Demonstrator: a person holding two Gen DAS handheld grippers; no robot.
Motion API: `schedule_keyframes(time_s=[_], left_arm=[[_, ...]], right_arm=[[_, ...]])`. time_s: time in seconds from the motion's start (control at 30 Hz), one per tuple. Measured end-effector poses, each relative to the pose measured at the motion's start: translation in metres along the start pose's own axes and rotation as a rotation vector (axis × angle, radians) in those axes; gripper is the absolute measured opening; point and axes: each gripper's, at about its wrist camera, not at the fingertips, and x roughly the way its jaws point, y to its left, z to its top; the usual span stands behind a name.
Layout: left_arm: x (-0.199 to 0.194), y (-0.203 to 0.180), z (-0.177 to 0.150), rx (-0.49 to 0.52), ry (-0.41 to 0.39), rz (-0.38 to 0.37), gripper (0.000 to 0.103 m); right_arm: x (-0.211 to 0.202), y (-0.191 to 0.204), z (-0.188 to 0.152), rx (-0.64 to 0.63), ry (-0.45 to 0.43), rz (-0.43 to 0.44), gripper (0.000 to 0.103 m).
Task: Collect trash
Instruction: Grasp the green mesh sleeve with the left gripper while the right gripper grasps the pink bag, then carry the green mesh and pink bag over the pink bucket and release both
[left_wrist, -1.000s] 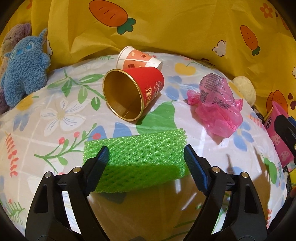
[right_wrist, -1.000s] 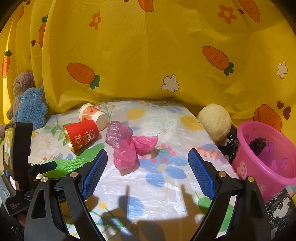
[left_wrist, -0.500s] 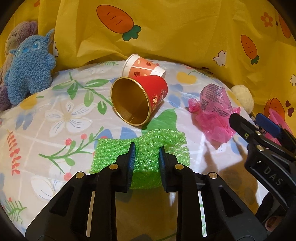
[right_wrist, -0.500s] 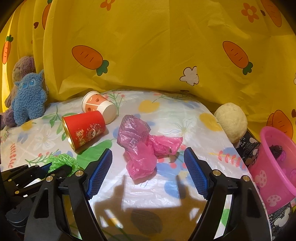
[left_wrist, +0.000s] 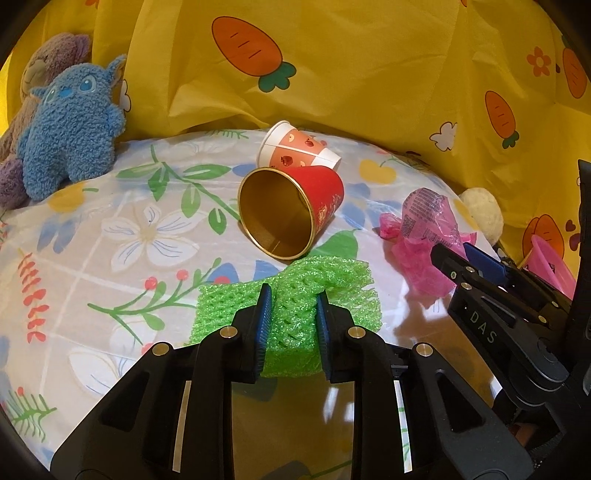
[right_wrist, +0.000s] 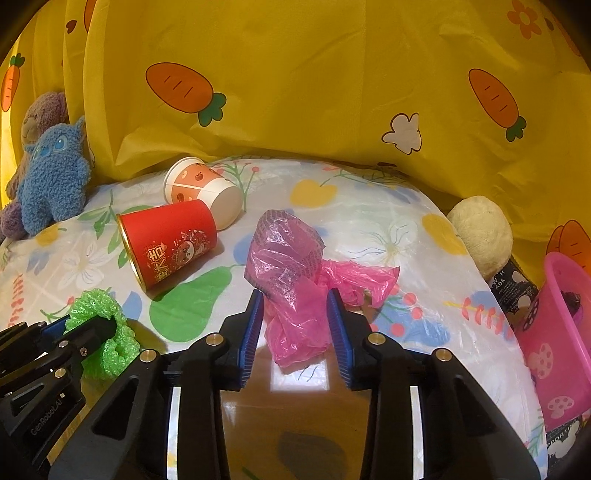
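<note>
My left gripper is shut on a green foam net, squeezing its middle on the floral table cover; the net also shows in the right wrist view. My right gripper has its jaws closed in on a crumpled pink plastic bag, which fills the gap between them; the bag also shows in the left wrist view. A red paper cup lies on its side with a white and orange cup behind it. A pink bin stands at the right.
A blue plush toy and a purple one sit at the back left. A cream ball lies by the bin. A yellow carrot-print cloth hangs behind the table.
My left gripper closed on the green net, bunching it. My right gripper moved forward to the pink bag and narrowed its jaws around it.
</note>
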Motion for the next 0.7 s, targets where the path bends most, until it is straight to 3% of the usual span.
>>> schedule_keyframes(time_s=[0.23, 0.7], left_arm=[[0.000, 0.000, -0.001, 0.004, 0.001, -0.003, 0.022], [-0.001, -0.003, -0.002, 0.030, -0.006, -0.024, 0.022]], right_arm=[[-0.002, -0.005, -0.002, 0.008, -0.006, -0.004, 0.010], [-0.054, -0.039, -0.013, 0.095, -0.108, -0.008, 0.009]])
